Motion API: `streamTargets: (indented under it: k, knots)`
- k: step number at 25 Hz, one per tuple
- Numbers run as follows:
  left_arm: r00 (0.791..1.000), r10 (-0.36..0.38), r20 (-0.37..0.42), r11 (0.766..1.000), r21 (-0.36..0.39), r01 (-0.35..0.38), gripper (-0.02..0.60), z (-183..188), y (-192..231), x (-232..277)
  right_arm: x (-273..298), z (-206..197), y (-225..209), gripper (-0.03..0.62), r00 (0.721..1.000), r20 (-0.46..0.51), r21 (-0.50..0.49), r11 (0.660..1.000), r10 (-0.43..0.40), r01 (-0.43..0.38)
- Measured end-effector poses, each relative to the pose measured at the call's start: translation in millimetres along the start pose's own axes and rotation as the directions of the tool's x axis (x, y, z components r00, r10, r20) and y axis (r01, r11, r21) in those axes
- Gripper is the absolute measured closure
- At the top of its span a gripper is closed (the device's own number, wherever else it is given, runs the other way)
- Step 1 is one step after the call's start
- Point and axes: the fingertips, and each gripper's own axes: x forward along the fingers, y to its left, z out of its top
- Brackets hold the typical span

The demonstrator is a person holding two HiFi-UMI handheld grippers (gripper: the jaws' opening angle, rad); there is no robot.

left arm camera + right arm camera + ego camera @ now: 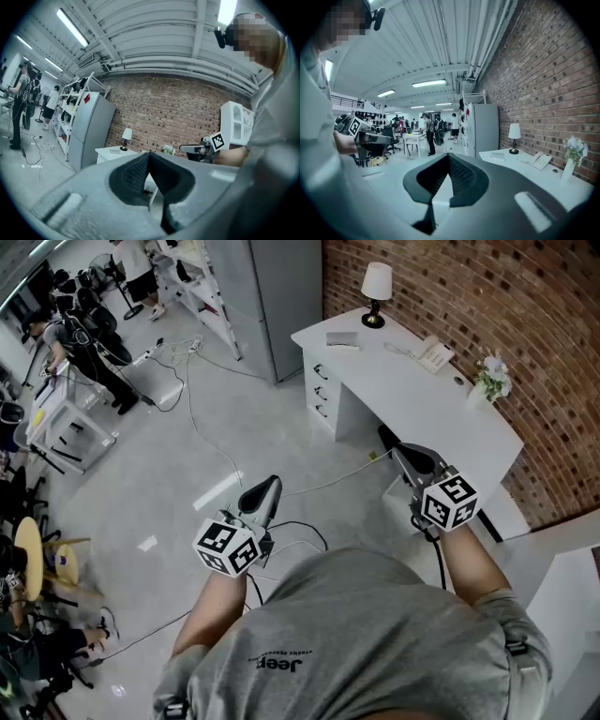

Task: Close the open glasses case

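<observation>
A white desk [412, 395] stands against the brick wall ahead of me. On its far end, beside a small lamp [376, 292], lies a flat grey object [342, 338] that may be the glasses case; it is too small to tell whether it is open. It also shows in the right gripper view as a flat grey object [503, 154]. My left gripper [270, 486] is held level over the floor, jaws shut and empty [149, 154]. The right gripper [398, 451] points toward the desk's near edge, also shut with nothing in it [449, 157].
A telephone [433, 352] and a flower vase [491, 379] sit on the desk. Cables [202, 432] trail across the floor. A grey cabinet [272, 296] stands left of the desk, a white shelf unit [562, 559] at the right. People stand at the far left [89, 324].
</observation>
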Motion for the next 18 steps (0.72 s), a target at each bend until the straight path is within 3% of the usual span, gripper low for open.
streamTargets:
  k: [9, 14, 18]
  knots:
    - [0.997, 0.077, -0.025, 0.997, -0.004, -0.078, 0.584, 6, 30, 19, 55, 8, -30, 0.585, 0.996, 0.009, 0.021, 0.996, 0.084, -0.084]
    - [0.991, 0.128, -0.029, 0.992, 0.003, -0.128, 0.584, 8, 59, 79, 111, 10, -87, 0.585, 0.987, 0.025, 0.02, 0.987, 0.156, -0.157]
    - [0.988, 0.154, -0.021, 0.988, 0.0, -0.154, 0.584, 23, 85, 159, 165, 26, -158, 0.585, 0.977, 0.037, 0.01, 0.977, 0.212, -0.212]
